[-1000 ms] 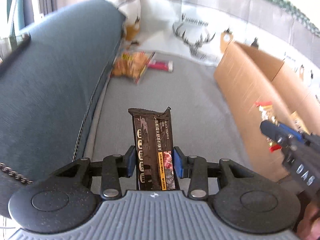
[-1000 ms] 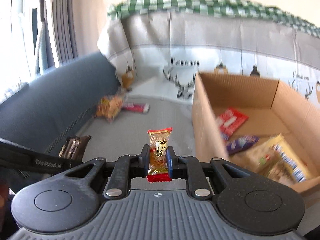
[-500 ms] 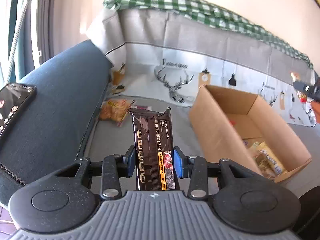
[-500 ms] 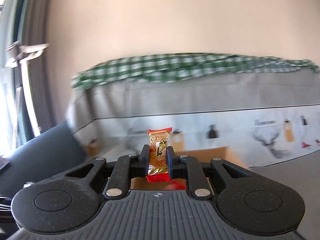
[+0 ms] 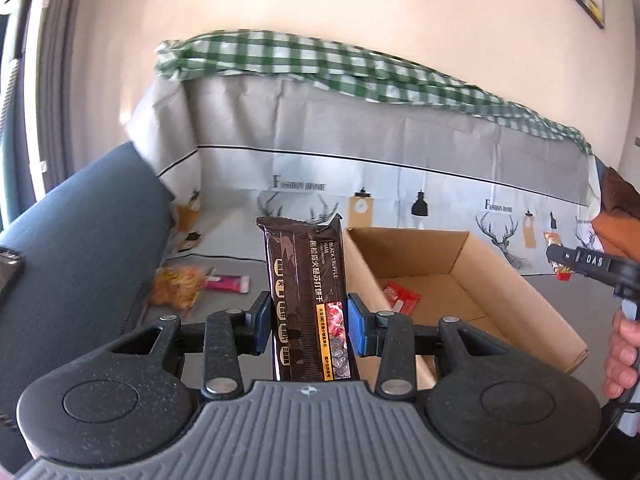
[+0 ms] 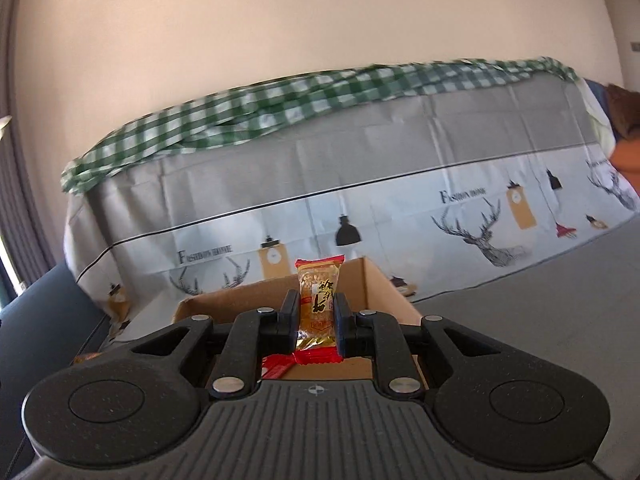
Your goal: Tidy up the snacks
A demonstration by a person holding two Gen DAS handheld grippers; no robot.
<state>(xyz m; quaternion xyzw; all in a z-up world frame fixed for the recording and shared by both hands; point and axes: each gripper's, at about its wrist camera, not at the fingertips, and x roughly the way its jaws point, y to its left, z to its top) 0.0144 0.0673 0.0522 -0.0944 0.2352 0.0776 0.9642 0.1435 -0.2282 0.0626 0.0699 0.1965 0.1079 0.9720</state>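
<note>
**Both claws loaded, cardboard box ahead**

Your left claw (image 5: 308, 322) is clenched on a dark brown cracker pack (image 5: 306, 300), its blue pads pressing the pack's two long sides; the pack stands upright between them, its top edge above the near left corner of the cardboard box (image 5: 516, 300). Your right claw (image 6: 317, 320) is clamped on a small gold candy with red ends (image 6: 319, 304), also upright, and in the right wrist view it sits in front of the box's near wall. From the left wrist view that right claw (image 5: 558, 258) shows to the right of the box, with your hand (image 5: 624, 354) on its handle.

The box stands open on the grey sofa seat (image 6: 540, 320). Inside it, a red packet (image 5: 400, 298) lies on the floor of the box. To the left of the box, on the seat beside the blue armrest (image 5: 80, 248), lie an orange snack bag (image 5: 176, 286) and a pink bar (image 5: 228, 282), just beside each other. Behind the box a deer-print cover (image 5: 400, 160) hangs over the sofa back, topped by a green checked cloth (image 5: 320, 60).
</note>
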